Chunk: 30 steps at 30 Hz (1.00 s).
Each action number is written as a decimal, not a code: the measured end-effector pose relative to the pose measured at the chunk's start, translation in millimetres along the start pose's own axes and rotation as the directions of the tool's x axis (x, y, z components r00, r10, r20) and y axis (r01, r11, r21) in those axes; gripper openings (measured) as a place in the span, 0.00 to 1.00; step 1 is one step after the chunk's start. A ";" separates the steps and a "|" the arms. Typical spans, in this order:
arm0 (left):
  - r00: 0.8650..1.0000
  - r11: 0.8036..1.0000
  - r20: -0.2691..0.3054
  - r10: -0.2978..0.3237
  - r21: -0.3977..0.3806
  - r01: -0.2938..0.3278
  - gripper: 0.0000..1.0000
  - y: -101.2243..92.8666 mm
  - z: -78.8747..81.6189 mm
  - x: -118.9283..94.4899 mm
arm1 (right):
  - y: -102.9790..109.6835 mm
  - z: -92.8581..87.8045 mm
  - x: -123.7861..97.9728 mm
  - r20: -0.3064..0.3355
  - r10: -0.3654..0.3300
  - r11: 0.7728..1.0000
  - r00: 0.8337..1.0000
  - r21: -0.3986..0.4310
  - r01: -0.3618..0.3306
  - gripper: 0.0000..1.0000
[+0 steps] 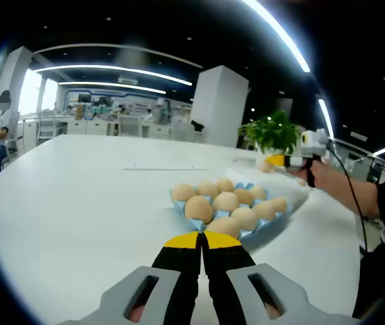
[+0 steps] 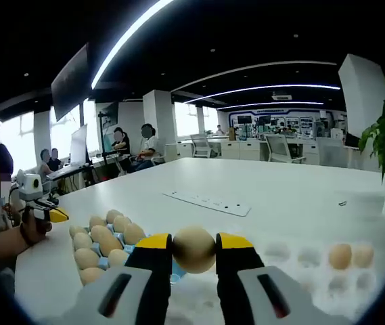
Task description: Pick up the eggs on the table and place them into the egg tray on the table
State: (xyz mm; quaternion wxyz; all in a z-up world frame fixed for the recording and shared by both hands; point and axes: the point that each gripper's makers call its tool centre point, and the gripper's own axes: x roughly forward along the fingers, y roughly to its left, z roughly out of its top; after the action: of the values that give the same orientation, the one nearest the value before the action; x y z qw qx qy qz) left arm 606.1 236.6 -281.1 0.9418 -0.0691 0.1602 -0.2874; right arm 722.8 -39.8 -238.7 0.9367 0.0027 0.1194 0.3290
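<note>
eggs [image 1: 227,201] in egg tray [image 1: 178,201] on table [image 1: 77,203]

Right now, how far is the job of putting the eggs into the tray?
Mostly done: the blue egg tray already holds many eggs. In hand: the right gripper is shut on one egg, held above the table beside the tray. The left gripper is shut and empty. Left: two loose eggs on the table, plus the held one.

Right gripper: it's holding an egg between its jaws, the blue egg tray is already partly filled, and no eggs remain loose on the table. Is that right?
Not quite. The right gripper does hold an egg, and the blue egg tray is partly filled, but loose eggs still lie on the white table, as the right gripper view shows at its right side.
</note>
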 end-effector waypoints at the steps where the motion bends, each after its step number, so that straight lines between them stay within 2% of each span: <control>1: 1.000 1.000 0.000 0.000 0.000 0.000 0.01 0.0 -0.1 0.0 | 2.3 -0.4 1.4 0.000 0.004 1.000 1.000 0.000 -0.004 0.26; 8: 1.000 1.000 -0.001 -0.001 0.002 0.001 0.01 -7.7 -1.5 0.2 | 28.6 0.0 13.6 0.008 0.051 0.999 0.999 0.000 -0.051 0.26; 18: 1.000 1.000 -0.001 -0.005 0.002 0.005 0.01 -12.6 -2.2 0.2 | 53.4 0.2 30.2 0.002 0.091 0.996 0.996 -0.007 -0.091 0.26; 25: 1.000 1.000 -0.002 -0.007 0.001 0.007 0.01 -9.3 -1.4 0.6 | 57.0 -8.1 37.9 -0.015 0.091 0.996 0.996 -0.019 -0.091 0.26; 30: 1.000 1.000 -0.002 -0.009 0.003 0.009 0.01 -6.2 -0.7 1.3 | 53.3 -17.2 42.0 -0.026 0.090 0.996 0.996 0.003 -0.090 0.26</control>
State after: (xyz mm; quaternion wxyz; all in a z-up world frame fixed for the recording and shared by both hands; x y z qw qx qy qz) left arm 603.6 230.7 -280.7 0.9404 -0.0681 0.1606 -0.2920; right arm 717.8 26.6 -260.2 0.9194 0.0043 0.1318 0.3706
